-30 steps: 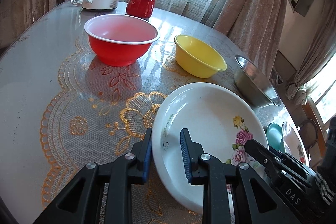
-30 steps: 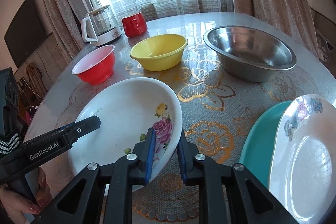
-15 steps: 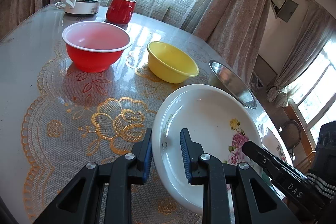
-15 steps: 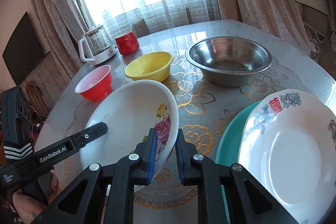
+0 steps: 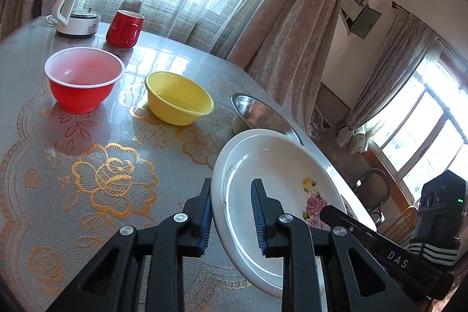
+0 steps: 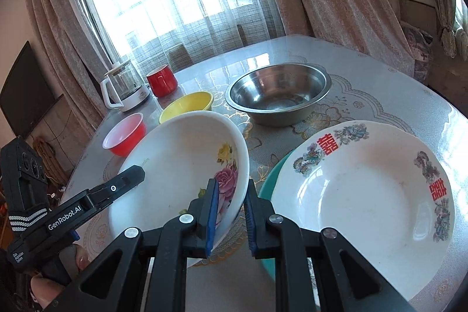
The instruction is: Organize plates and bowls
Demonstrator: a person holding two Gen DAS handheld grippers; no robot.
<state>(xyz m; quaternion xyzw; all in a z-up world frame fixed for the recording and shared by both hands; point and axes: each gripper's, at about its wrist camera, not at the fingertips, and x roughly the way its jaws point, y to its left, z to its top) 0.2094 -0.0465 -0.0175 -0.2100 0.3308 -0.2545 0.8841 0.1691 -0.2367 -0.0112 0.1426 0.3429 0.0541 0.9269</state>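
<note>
A white plate with pink and yellow flowers [image 5: 278, 165] hangs tilted above the table, held at opposite rims. My left gripper [image 5: 232, 195] is shut on its left rim, and my right gripper [image 6: 231, 195] is shut on the flowered right rim [image 6: 228, 183]. Each gripper shows in the other's view: the right one [image 5: 330, 212] and the left one [image 6: 128, 180]. To the right of the held plate lies a white plate with red characters [image 6: 365, 189] on a teal plate [image 6: 269, 177]. Farther back stand a red bowl [image 5: 83, 78], a yellow bowl [image 5: 178, 98] and a steel bowl [image 6: 278, 98].
A glass kettle on a white base [image 6: 124, 89] and a red mug [image 6: 162, 81] stand at the far edge by the curtained window. The round table has a gold-flowered cover [image 5: 111, 183]. A person's hand [image 6: 44, 291] holds the left gripper's handle.
Both grippers have risen and moved right with the flowered plate, which now hangs clear of the table. The plate with red characters has come fully into the right wrist view.
</note>
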